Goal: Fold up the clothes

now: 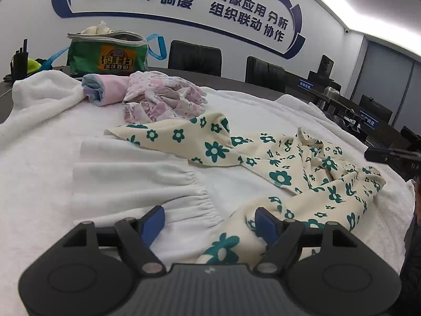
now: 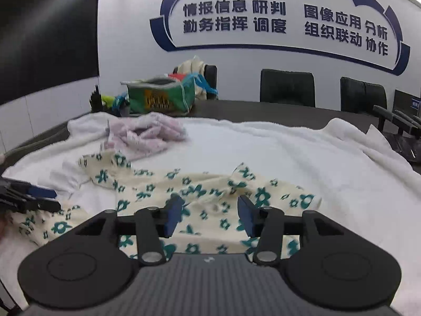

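A cream garment with green flowers (image 1: 289, 173) lies crumpled on the white towel-covered table (image 1: 39, 158); it also shows in the right wrist view (image 2: 200, 192). A white gathered garment (image 1: 147, 184) lies partly under it on the left. My left gripper (image 1: 210, 220) is open, low over the white garment's elastic edge and the floral garment's near end. My right gripper (image 2: 209, 212) is open just above the floral garment's middle. The left gripper shows at the left edge of the right wrist view (image 2: 29, 197), and the right gripper at the right edge of the left wrist view (image 1: 392, 155).
A crumpled pink floral garment (image 1: 163, 97) and a rolled pink and blue cloth (image 1: 102, 89) lie further back. A green bag (image 1: 105, 52) with clothes stands behind them on the dark table. Black chairs (image 1: 194, 58) line the wall.
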Demonstrator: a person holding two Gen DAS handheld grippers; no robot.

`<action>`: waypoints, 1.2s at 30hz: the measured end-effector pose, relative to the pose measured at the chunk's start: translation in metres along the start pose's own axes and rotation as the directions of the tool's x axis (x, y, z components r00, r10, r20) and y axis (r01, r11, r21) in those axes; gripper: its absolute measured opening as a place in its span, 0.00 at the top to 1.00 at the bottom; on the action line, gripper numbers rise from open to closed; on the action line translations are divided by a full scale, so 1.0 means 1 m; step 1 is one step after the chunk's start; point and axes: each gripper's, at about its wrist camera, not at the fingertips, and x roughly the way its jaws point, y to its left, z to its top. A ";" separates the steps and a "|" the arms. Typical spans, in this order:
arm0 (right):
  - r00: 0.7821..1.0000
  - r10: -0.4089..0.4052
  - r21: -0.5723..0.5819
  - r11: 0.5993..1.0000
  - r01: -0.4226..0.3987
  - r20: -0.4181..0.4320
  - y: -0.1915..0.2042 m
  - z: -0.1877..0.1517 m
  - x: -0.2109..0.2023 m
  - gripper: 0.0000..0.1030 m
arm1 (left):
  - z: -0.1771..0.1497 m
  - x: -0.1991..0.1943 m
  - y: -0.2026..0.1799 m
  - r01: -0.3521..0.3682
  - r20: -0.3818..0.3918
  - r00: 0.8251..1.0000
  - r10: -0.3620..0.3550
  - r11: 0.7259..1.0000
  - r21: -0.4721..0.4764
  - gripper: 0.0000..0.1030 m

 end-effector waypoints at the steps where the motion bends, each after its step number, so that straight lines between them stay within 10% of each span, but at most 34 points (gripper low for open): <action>1: 1.000 -0.004 0.018 1.000 0.004 -0.001 0.003 -0.004 0.002 0.54 | 0.000 0.000 0.000 -0.002 0.000 1.000 0.002 1.000 0.002 0.28; 36: 0.996 -0.019 0.139 0.990 0.031 -0.089 0.010 -0.044 0.039 0.38 | -0.001 0.001 -0.004 -0.008 -0.006 1.000 0.008 1.000 0.017 0.25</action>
